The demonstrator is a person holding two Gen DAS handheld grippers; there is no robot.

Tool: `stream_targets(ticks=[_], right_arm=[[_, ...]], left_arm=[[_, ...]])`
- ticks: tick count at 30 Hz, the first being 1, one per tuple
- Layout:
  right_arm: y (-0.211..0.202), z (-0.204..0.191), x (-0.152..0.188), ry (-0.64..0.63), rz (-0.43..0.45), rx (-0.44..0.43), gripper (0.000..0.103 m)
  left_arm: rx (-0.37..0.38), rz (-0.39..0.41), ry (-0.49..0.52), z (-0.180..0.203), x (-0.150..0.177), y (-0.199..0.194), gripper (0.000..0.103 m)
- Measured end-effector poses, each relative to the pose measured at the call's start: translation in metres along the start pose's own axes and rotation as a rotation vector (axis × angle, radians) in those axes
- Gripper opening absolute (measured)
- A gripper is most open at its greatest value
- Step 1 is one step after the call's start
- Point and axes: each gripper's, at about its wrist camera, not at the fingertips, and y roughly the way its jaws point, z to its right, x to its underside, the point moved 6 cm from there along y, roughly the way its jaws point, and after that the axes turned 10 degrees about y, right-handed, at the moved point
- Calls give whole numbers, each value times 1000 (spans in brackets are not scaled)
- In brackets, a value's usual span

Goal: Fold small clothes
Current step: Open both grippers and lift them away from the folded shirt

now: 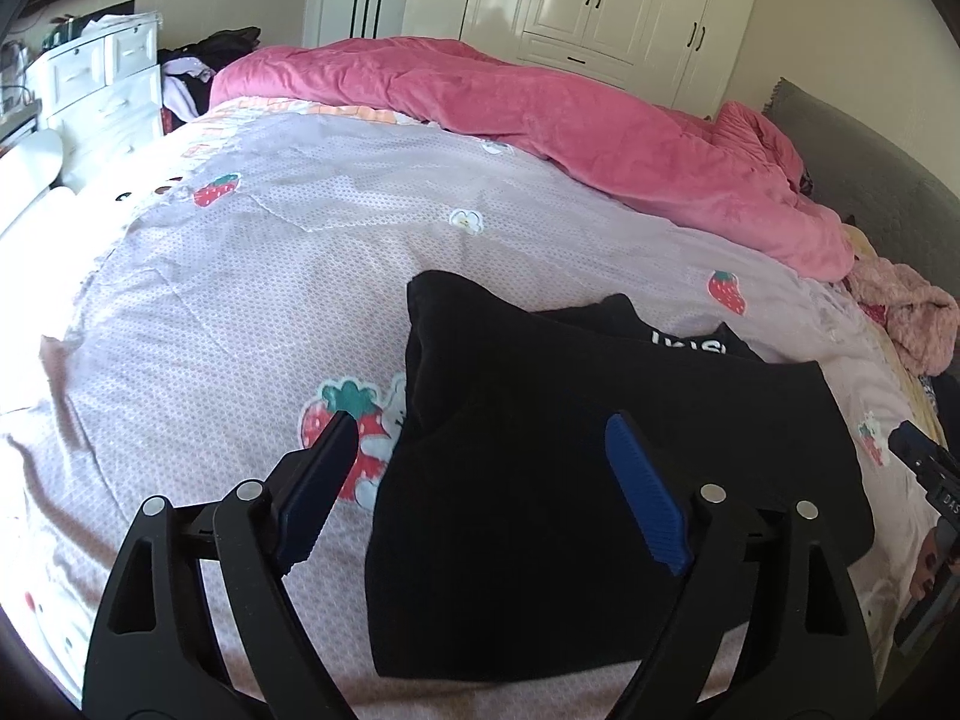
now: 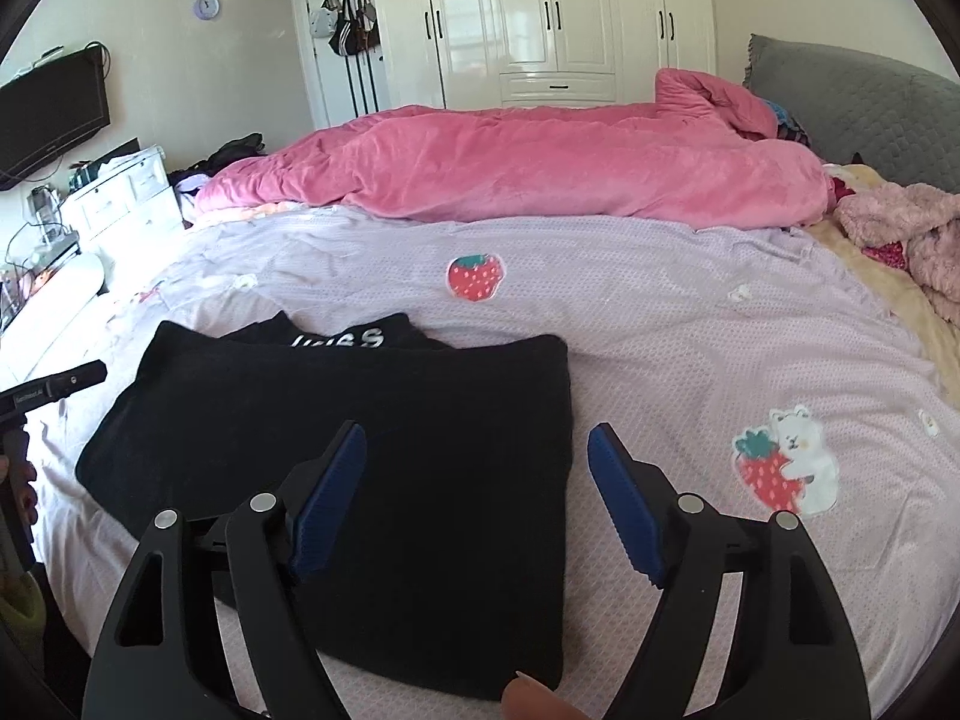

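Observation:
A black garment (image 1: 540, 456) with white lettering lies folded flat on the lilac strawberry-print bedspread (image 1: 252, 276). It also shows in the right wrist view (image 2: 372, 450). My left gripper (image 1: 480, 420) is open and empty, hovering over the garment's left edge. My right gripper (image 2: 477, 432) is open and empty, hovering over the garment's right edge. The right gripper's body shows at the left wrist view's right edge (image 1: 924, 468). The left gripper's body shows at the right wrist view's left edge (image 2: 54, 387).
A pink quilt (image 2: 510, 162) lies bunched across the far side of the bed. A fuzzy pink garment (image 2: 906, 234) and a grey headboard (image 2: 864, 114) are at the right. White drawers (image 1: 102, 90) stand at the left, white wardrobes (image 2: 552, 18) behind.

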Motion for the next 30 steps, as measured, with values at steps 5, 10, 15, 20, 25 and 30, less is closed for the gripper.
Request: stream_targets(ticks=[5,10,15,20,25,30], right_arm=[[2,-7,20,-9,-48,-19,76],[8,-10,45,-21,-113,-31,76],[24,7,74,10,-236,26,76],[23,11,78,35,-243,28,76],[9,12,69,75,-213,-2,80],[-8,10,57,101,-172,-24,86]], left_arm=[[-12,-8,24,9,14,-6,79],[-18,-67,21,9,39,1,79],[-29,-143,-20,-6,73,18,81],[-22,-130,-34,-9,83,14,83],[7,-111,-73,-12,83,0,83],[6,-75,-94,-14,73,-16,90]])
